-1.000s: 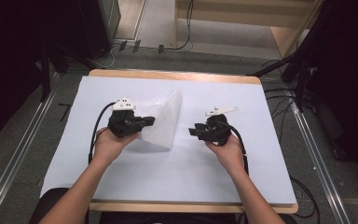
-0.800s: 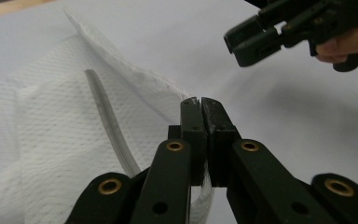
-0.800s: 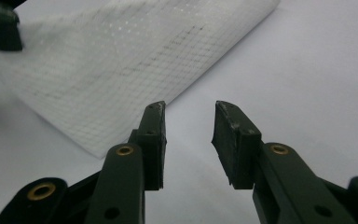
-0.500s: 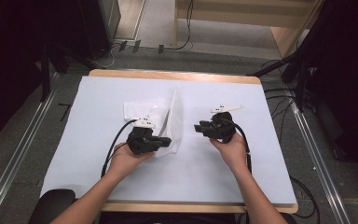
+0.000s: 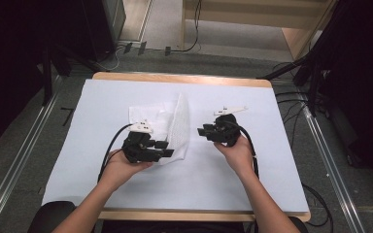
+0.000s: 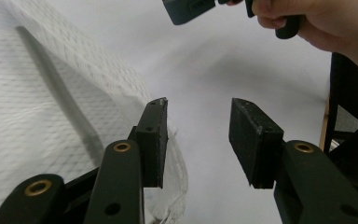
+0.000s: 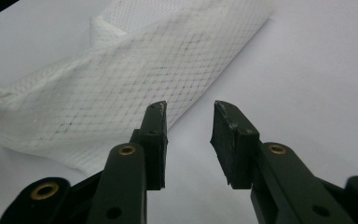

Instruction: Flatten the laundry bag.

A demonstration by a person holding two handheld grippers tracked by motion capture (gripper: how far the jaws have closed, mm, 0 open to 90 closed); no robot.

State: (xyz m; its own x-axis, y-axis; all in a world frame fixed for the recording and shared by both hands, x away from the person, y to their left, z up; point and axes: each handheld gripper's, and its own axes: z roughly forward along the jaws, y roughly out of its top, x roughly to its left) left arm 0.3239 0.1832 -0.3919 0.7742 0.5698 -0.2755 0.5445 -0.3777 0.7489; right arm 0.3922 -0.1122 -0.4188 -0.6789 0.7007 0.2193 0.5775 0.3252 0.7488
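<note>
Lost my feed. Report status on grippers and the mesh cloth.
Left gripper jaws just opened, empty, at mesh cloth near edge. Right gripper open, empty, beside cloth. Nothing in the way.

mesh cloth (image 6: pixel 51 93) cut off (left edge), blurred

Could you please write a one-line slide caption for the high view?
Left gripper open beside white mesh cloth; right gripper hovers open.

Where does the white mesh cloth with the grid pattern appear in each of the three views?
High view: white mesh cloth at table centre, right of the left gripper.
Left gripper view: fills the left side, beside the left jaw.
Right gripper view: upper left, beyond the jaws.
Shared landmark: white table cover.
</note>
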